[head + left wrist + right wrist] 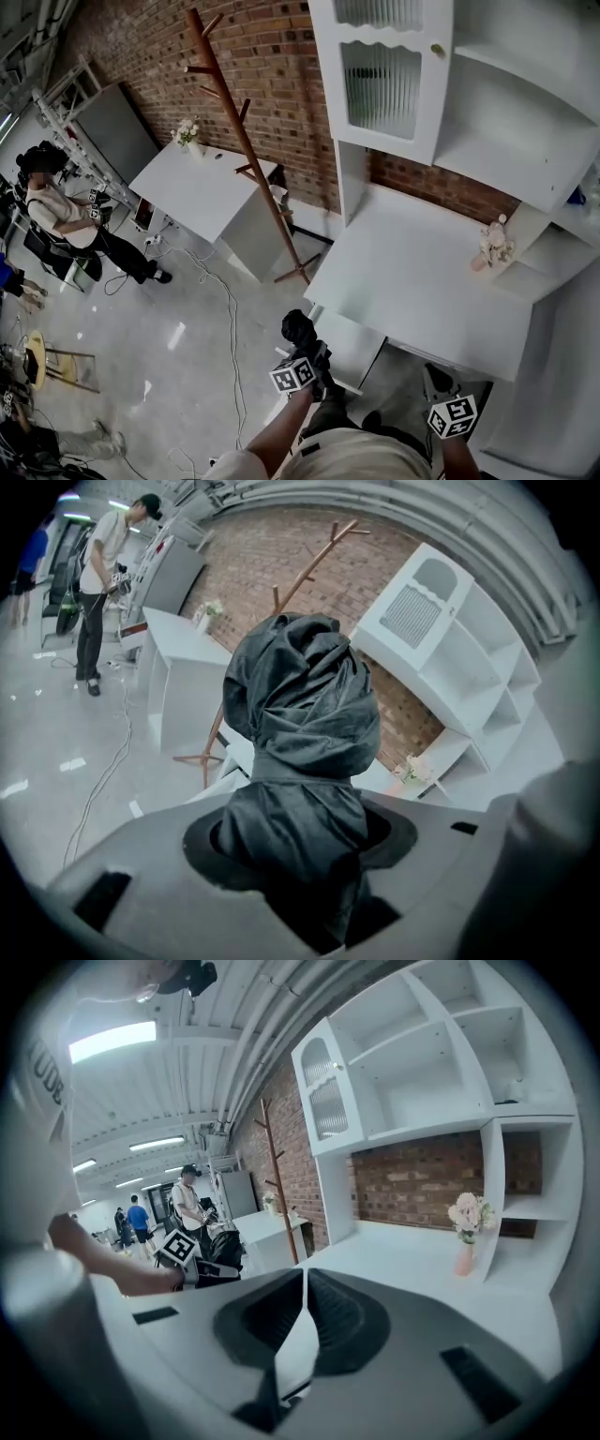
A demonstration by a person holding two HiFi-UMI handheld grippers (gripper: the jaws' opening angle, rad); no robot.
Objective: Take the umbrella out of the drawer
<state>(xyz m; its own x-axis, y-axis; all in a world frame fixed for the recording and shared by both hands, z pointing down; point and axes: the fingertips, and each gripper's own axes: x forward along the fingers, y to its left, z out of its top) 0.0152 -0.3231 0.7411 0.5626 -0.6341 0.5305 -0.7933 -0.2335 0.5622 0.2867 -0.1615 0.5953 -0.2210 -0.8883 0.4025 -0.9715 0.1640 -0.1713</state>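
Your umbrella (300,714) is a folded black one, its cloth bunched up and cinched at a waist. Judge it light and soft on the outside, with a stiff core of ribs and shaft under the fabric; the cloth looks smooth enough to slide, so the pads should squeeze through to that hard core rather than pinch a loose fold. The cinched waist is the best place to take hold, and that is about where you have it.

Your left gripper (300,855) is clamped round the lower part of the bundle; its jaws stand part-way apart with the umbrella filling the gap between them, and the bunched head stands out past the tips. Nothing else touches it. In the head view the umbrella (300,330) hangs over the left front corner of the open drawer (349,345), above its level; by that it looks to be out of the drawer.

Your right gripper (302,1283) has its jaws brought together with nothing between them; it sits to the right of the drawer, apart from it, and touches nothing that shows.
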